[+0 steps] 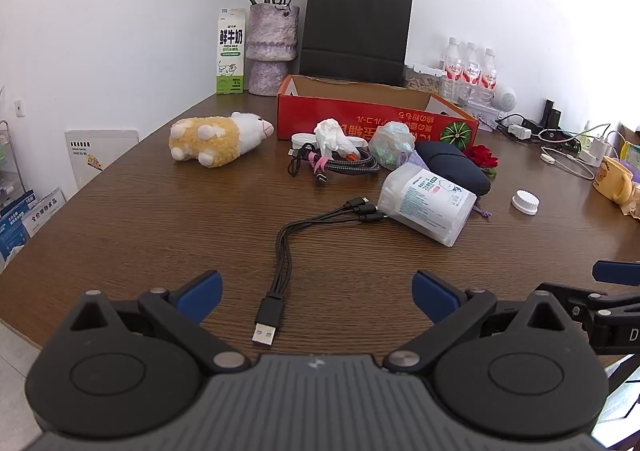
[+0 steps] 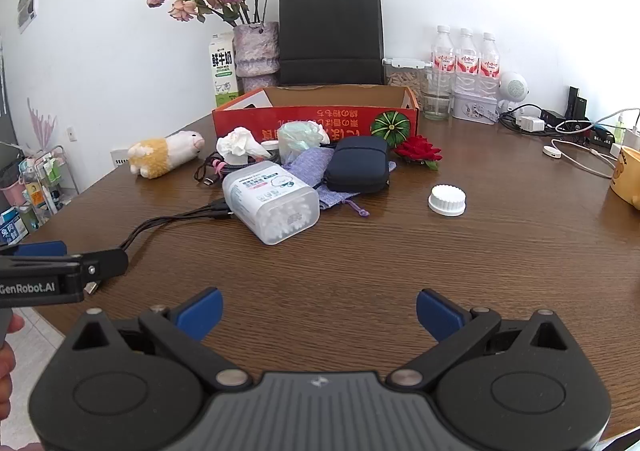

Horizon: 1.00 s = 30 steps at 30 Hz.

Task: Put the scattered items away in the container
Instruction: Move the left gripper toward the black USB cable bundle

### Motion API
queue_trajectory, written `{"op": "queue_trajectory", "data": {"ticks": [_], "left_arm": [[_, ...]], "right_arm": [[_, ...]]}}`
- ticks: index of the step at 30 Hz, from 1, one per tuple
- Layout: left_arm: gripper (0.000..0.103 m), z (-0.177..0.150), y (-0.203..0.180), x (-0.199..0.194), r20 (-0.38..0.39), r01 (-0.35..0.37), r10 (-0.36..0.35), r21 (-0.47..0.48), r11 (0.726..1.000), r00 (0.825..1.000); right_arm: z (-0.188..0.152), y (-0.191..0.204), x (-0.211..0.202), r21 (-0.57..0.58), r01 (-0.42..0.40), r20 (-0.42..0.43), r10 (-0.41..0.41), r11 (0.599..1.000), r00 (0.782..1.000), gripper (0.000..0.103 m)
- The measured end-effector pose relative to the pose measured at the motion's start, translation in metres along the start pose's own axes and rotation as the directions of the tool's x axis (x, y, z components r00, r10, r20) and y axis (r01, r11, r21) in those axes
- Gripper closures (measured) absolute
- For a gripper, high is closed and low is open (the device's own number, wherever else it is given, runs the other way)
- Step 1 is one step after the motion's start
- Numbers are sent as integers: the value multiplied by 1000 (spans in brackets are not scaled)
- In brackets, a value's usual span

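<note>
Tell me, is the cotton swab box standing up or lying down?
Lying down. The cotton swab box rests on its side on the table, its label facing up and swabs showing through the clear end.

Bare surface [image 2: 360, 271] lies open in front of the red box [image 2: 316, 121], but a cotton swab case [image 2: 272, 207], dark pouch [image 2: 358, 165], cables [image 1: 332, 167] and tissue [image 2: 240, 145] crowd its near wall, leaving its open top reachable from above.

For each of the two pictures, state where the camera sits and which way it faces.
Left wrist: on the left gripper, angled down across the table at the USB cable; open jaws show.
Right wrist: on the right gripper, facing bare tabletop before the cotton swab box; open jaws and fingers show.
Shared: red cardboard box, plush sheep.
</note>
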<state>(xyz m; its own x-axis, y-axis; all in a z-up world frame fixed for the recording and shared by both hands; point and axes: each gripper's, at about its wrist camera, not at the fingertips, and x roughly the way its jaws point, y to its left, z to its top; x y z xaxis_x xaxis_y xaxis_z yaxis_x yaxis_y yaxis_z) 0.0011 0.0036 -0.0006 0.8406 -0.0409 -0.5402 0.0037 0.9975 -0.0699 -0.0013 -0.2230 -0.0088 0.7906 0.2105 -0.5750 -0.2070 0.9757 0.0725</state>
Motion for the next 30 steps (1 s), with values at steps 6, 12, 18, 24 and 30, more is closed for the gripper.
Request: {"op": "queue_trajectory", "data": {"ticks": [6,12,18,24,30], "left_arm": [[0,-1,2,-1,-1,1,-1,-6,1000,1000],[0,-1,4,1,-7,4,-4,-10,1000,1000],[0,-1,5,5,-17,16,-16,-10,1000,1000],[0,0,8,16,-38,17,-18,-25,1000,999],[8,5,13,32,-57,5,-7,-32,999,998]], "right_arm": [[0,3,-1,-4,2,-1,-2,1000,1000,0],[-1,5,-1,-5,1,-4,-1,1000,1000,0],[2,4,5,-8,-5,-16,5,1000,1000,0],[5,8,18,-25,-28,-27,27,999,999,0],[11,13,35,-51,-40,-35,39,998,999,0]]}}
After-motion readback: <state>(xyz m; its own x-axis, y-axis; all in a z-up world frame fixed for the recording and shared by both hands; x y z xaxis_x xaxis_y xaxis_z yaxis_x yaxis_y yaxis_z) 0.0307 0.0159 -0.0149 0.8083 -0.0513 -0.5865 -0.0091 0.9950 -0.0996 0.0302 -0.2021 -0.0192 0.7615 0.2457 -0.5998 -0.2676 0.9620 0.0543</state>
